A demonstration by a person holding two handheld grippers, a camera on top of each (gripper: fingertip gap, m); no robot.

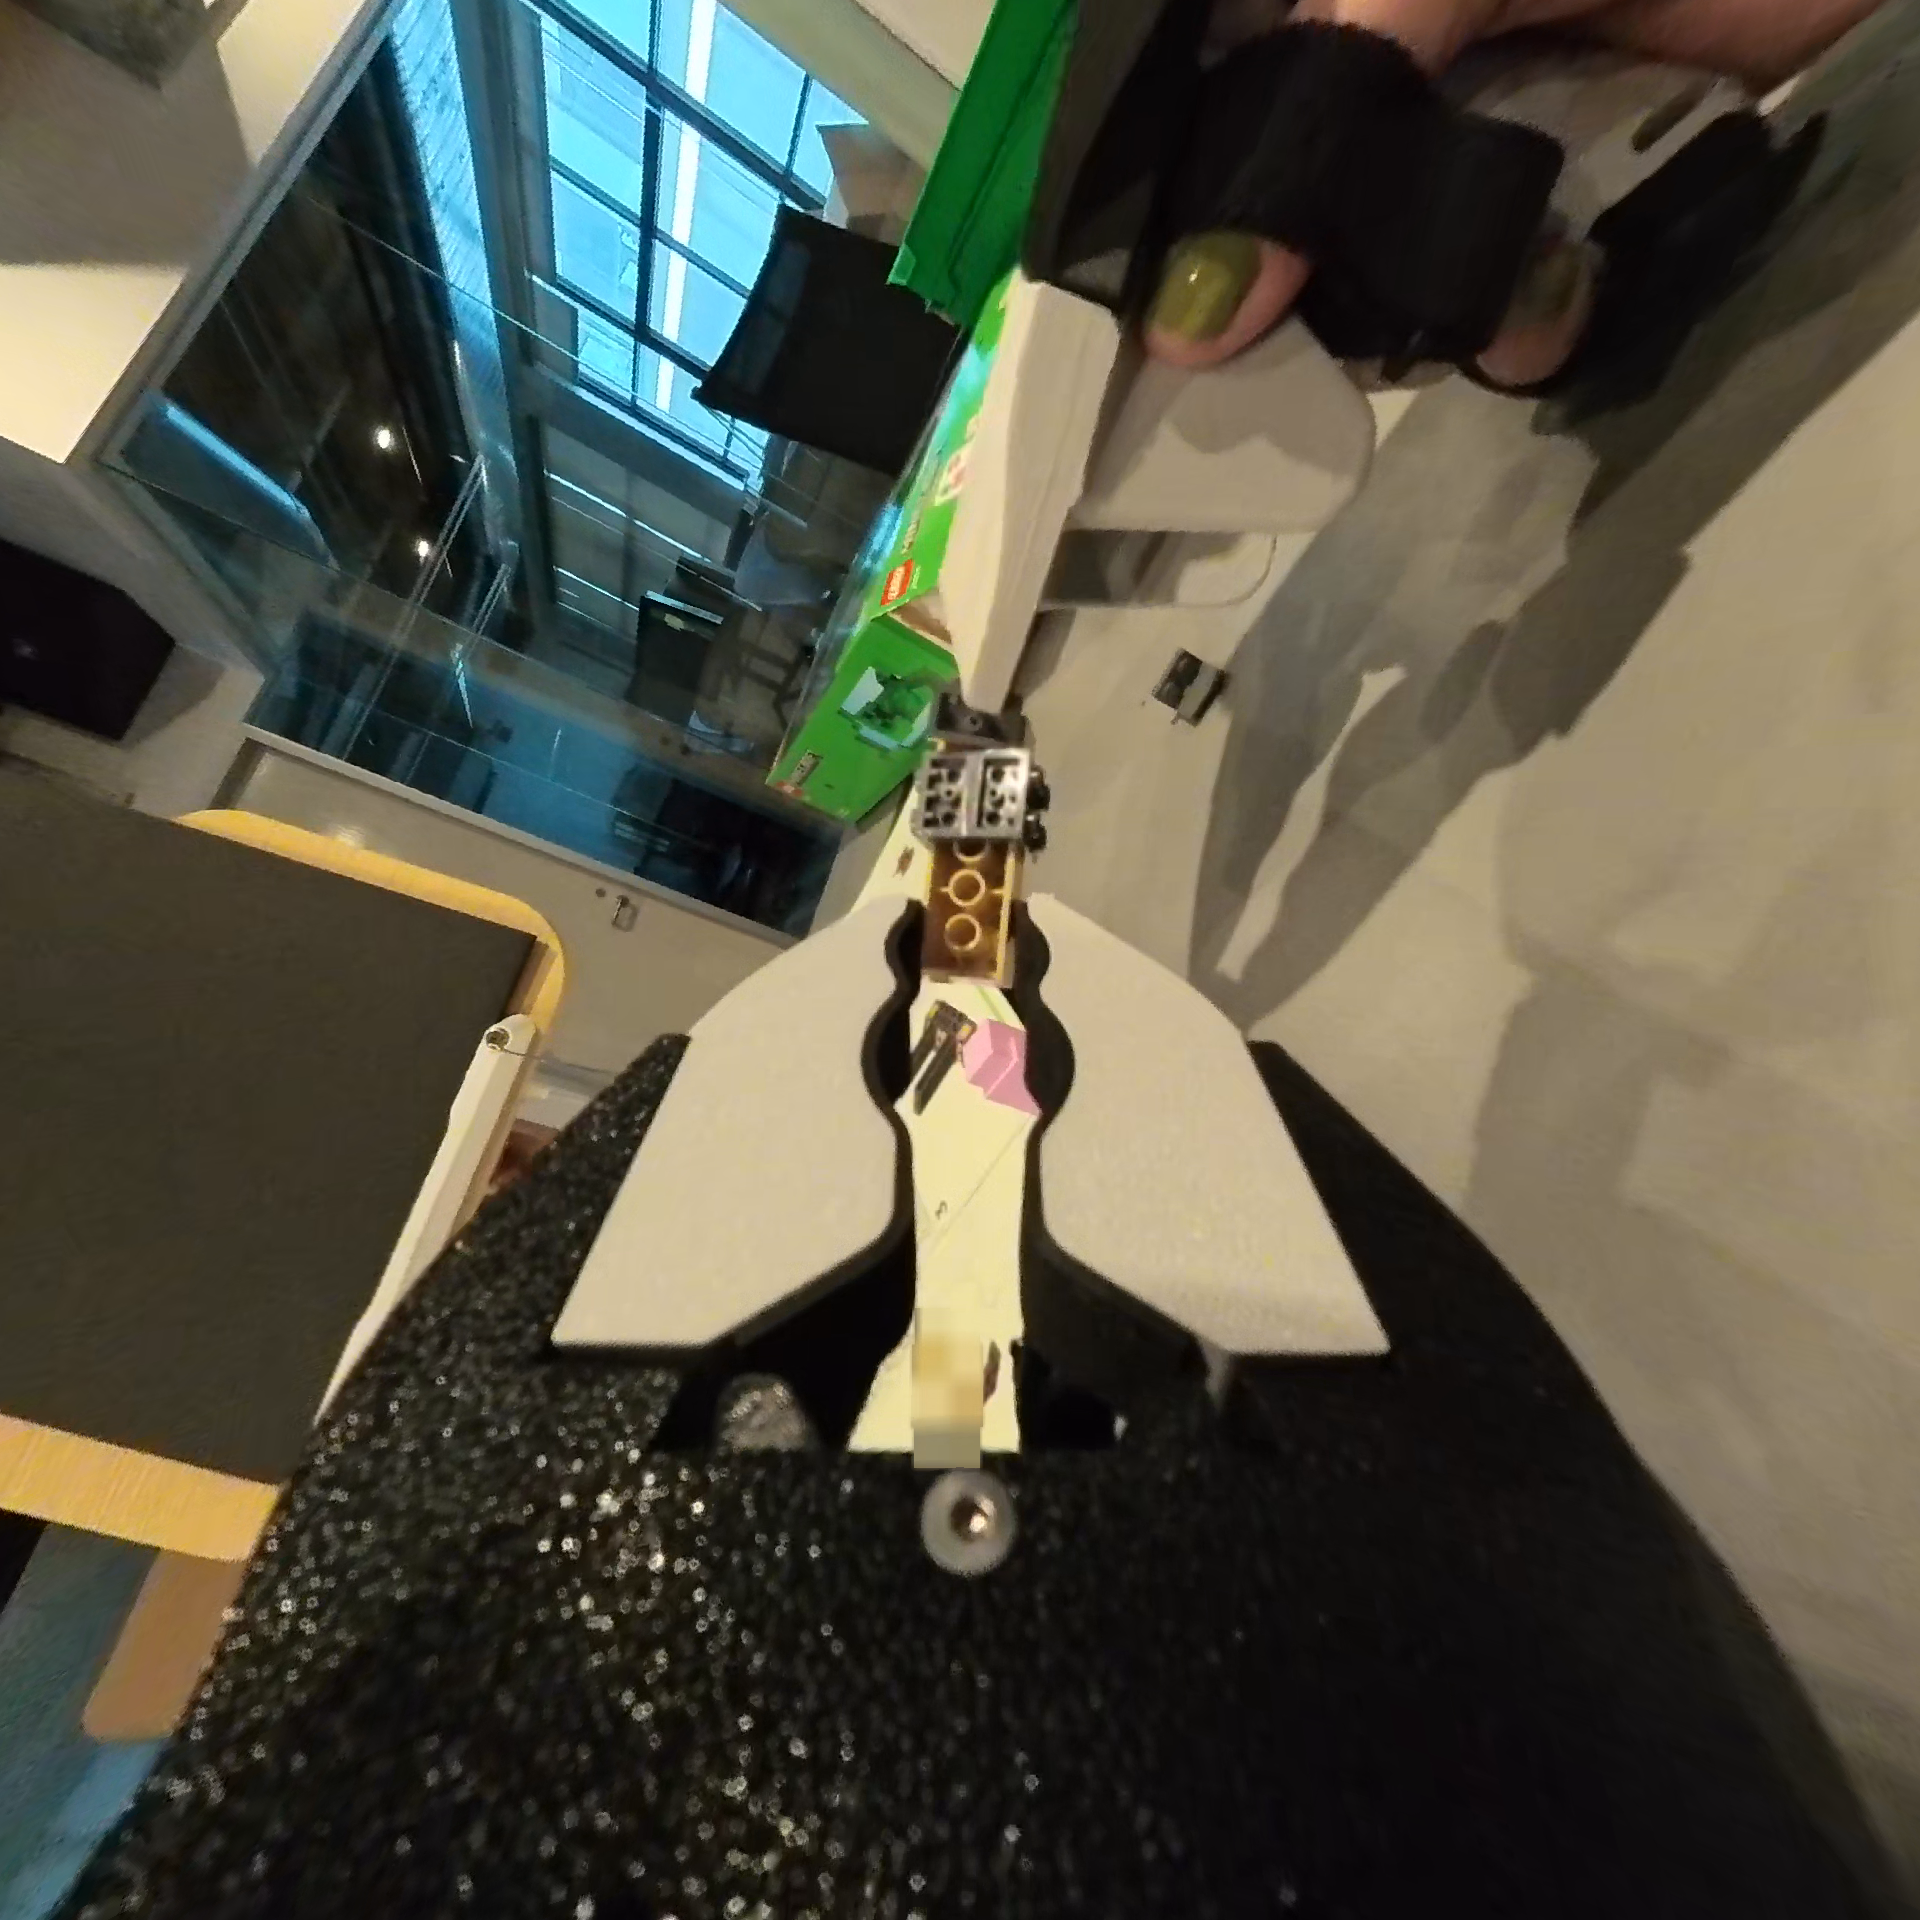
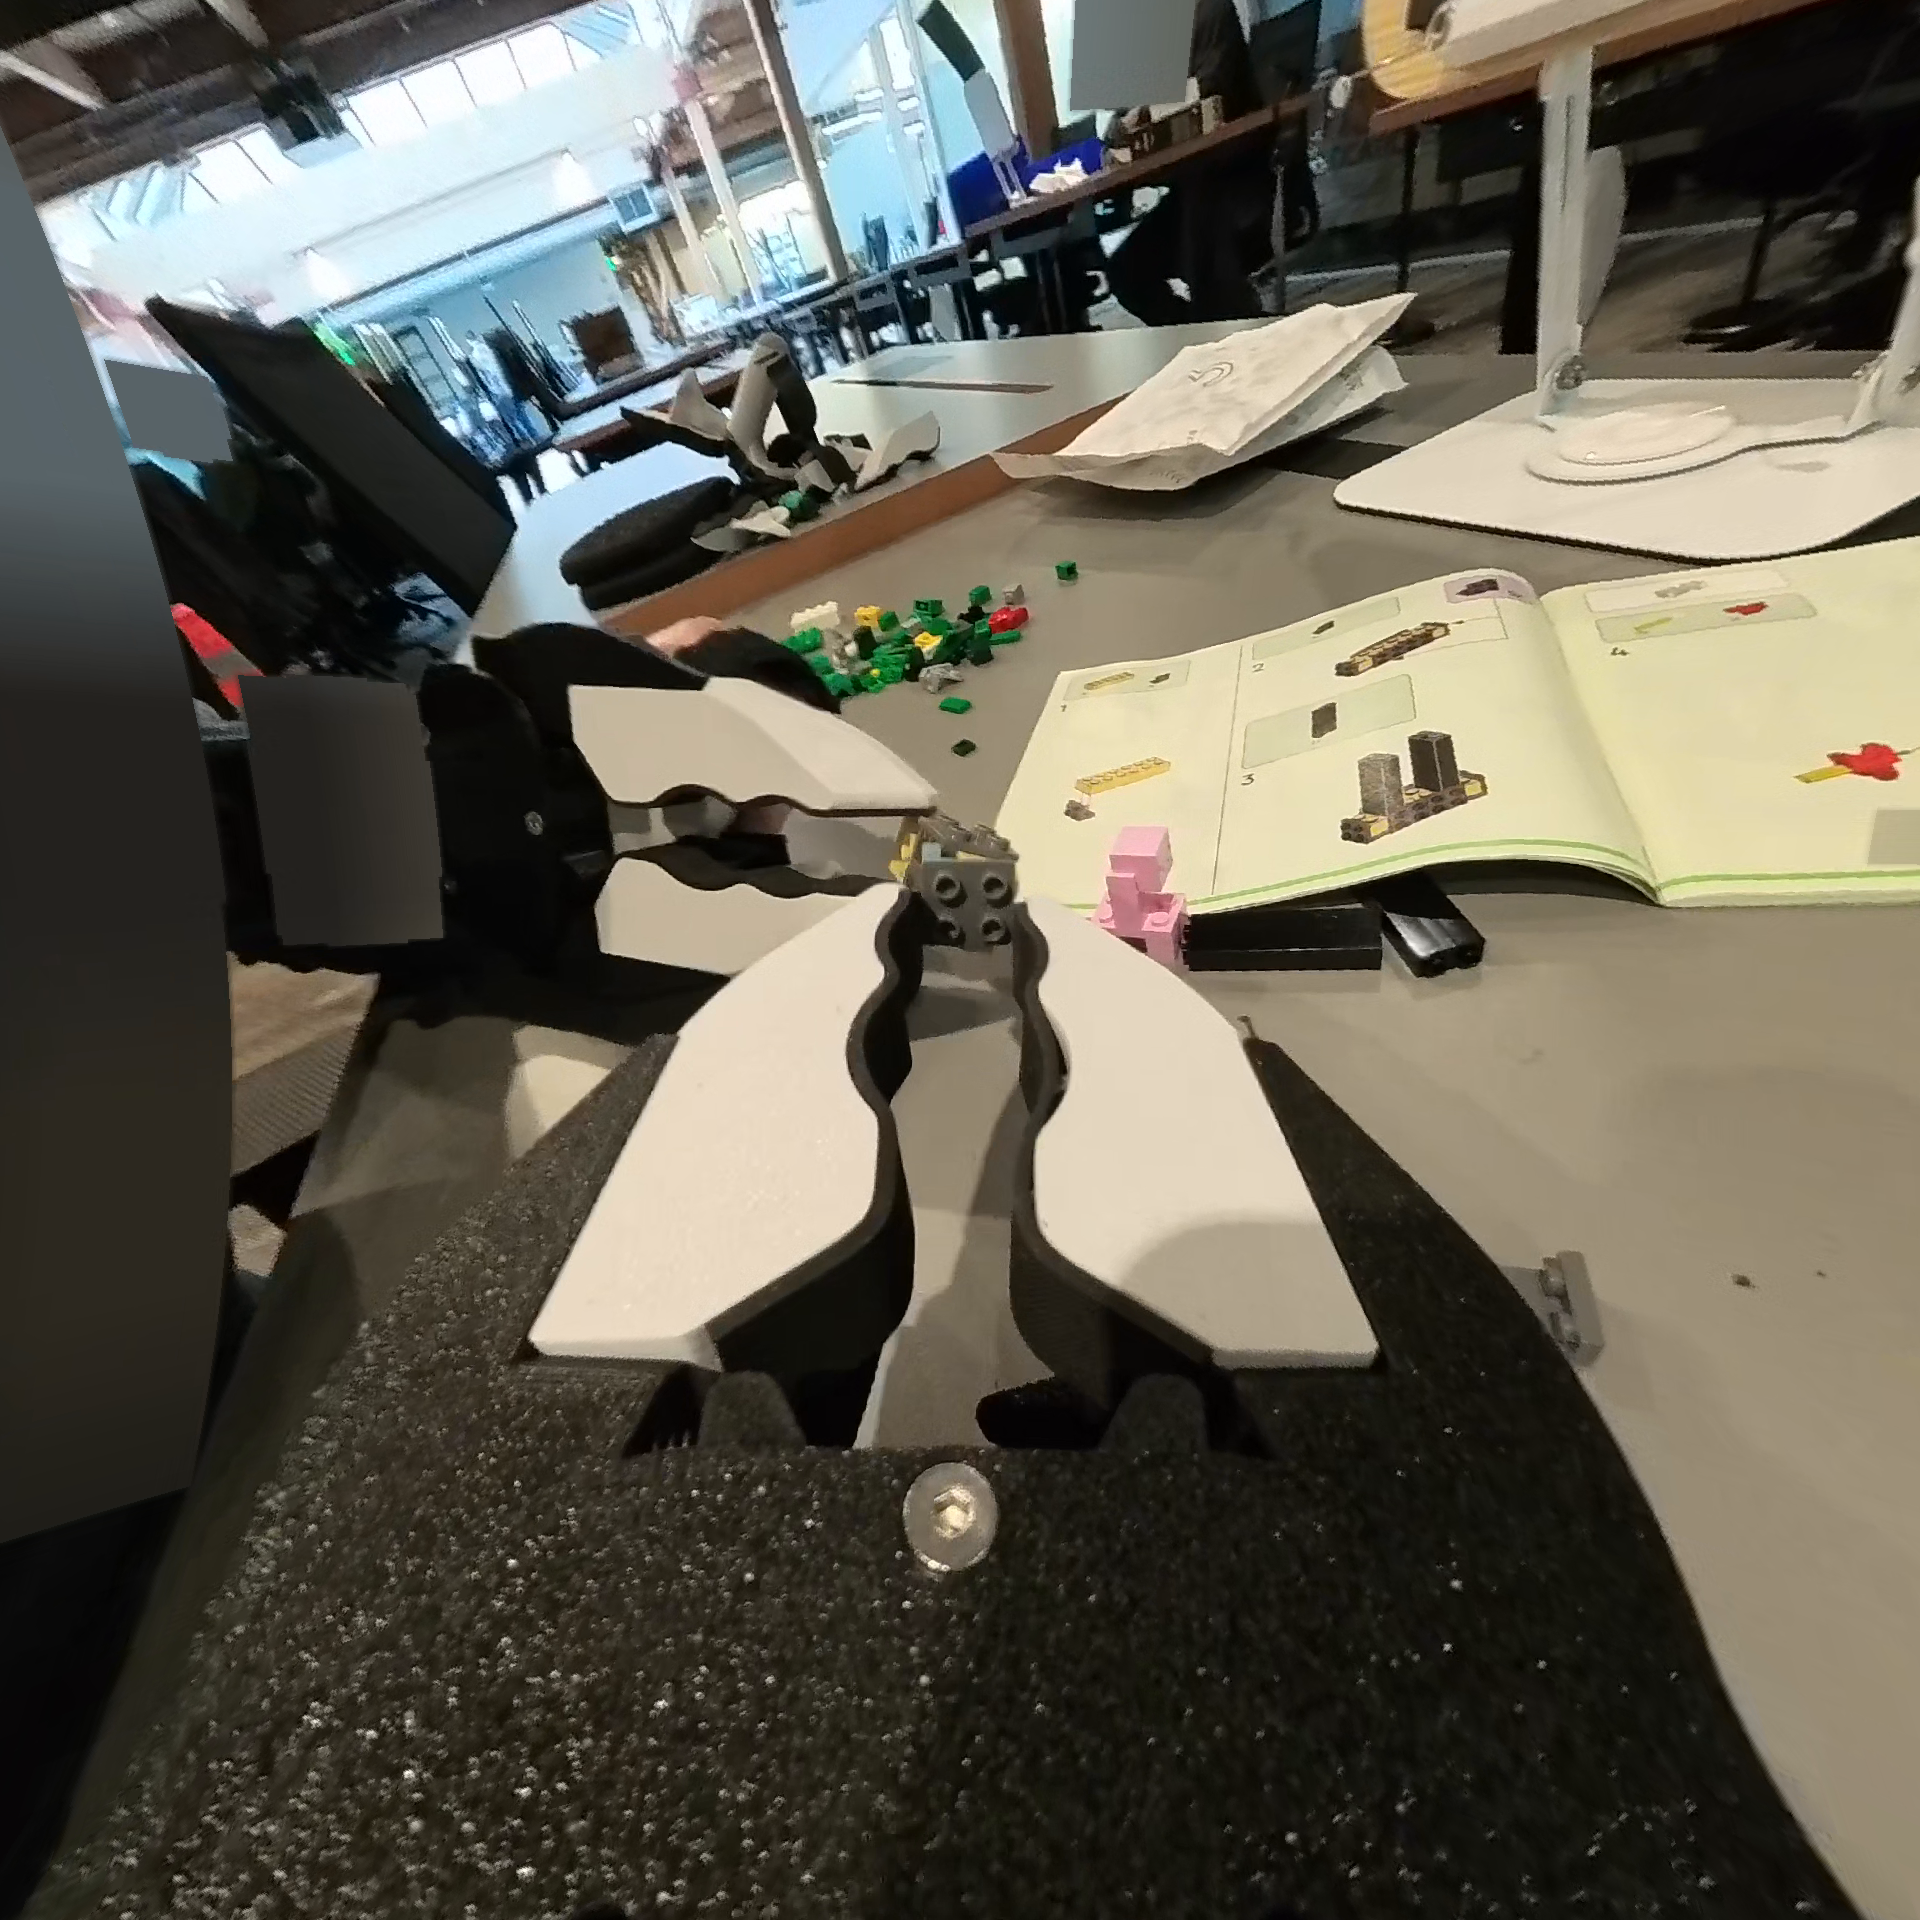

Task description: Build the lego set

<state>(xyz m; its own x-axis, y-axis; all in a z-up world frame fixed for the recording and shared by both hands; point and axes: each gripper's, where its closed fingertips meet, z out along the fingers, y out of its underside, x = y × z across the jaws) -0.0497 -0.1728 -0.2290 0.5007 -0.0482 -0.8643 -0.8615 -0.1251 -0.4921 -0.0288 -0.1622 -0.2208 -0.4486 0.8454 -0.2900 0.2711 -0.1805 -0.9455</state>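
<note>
My left gripper is shut on a long tan brick, seen from its underside. A grey 2x2 brick sits at the tan brick's far end. My right gripper is shut on this grey brick and holds it against the tan brick above the table. In the left wrist view the right gripper reaches in from above, held by a gloved hand. In the right wrist view the left gripper comes in from the left.
An open instruction booklet lies to the right, with a pink pig figure and black bricks in front of it. Several loose green bricks lie behind. A small grey piece, a white stand base and a green box are nearby. The tips of both grippers are at nearly the same place. My right gripper's tips are some 11 centimeters from the small grey piece. My left wrist view looks at it from another angle.
</note>
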